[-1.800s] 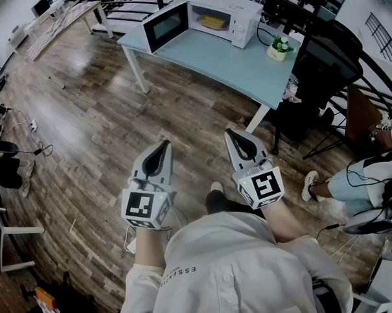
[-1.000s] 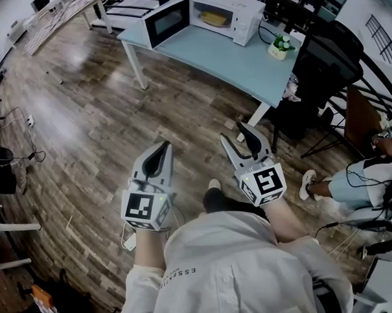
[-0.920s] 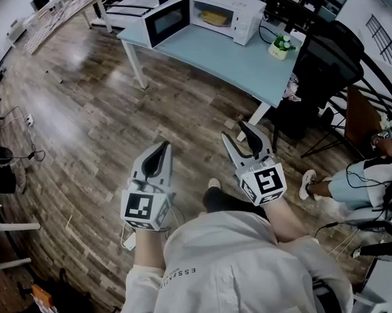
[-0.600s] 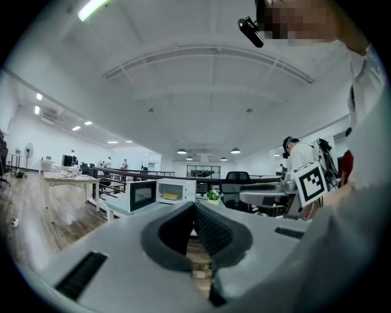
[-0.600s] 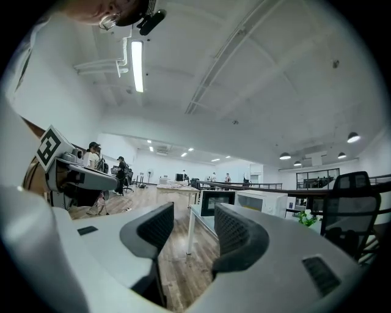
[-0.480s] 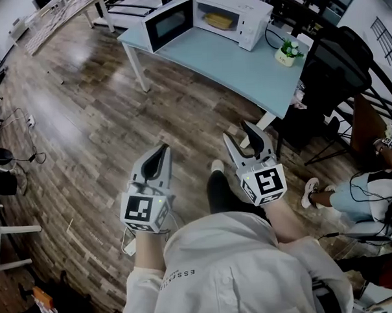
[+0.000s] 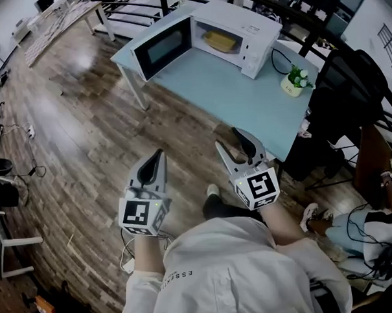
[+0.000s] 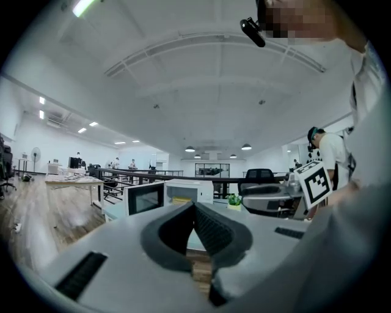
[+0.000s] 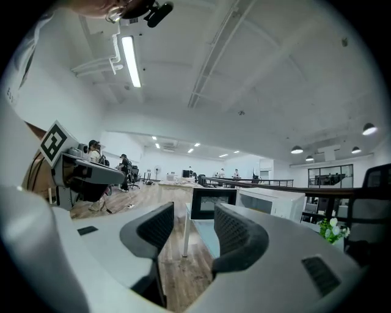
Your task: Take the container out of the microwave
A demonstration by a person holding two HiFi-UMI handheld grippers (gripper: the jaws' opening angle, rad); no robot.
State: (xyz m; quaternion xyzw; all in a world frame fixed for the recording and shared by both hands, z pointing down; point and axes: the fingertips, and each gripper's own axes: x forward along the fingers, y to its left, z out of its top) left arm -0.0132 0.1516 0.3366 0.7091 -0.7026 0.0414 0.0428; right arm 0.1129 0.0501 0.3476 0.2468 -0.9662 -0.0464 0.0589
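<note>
A white microwave (image 7: 232,26) stands on the far side of a light blue table (image 7: 242,102), its door (image 7: 162,47) swung open to the left. A yellow container (image 7: 220,41) sits inside the cavity. Both grippers are held low over the wooden floor, well short of the table. My left gripper (image 7: 156,158) is shut with nothing in it. My right gripper (image 7: 232,140) is open and empty, close to the table's near edge. The microwave (image 8: 183,191) with the yellow container (image 8: 182,199) shows beyond the left gripper (image 8: 194,209). Past the right gripper (image 9: 190,223), the microwave (image 9: 269,202) shows too.
A small potted plant (image 7: 295,82) stands on the table to the right of the microwave. A black office chair (image 7: 349,91) is at the table's right end. A seated person (image 7: 380,225) is at the right. Cables (image 7: 28,171) lie on the floor at the left.
I have walked closer to the table, so the microwave looks larger and nearer. The right gripper's jaws have spread apart. The left gripper has stayed shut.
</note>
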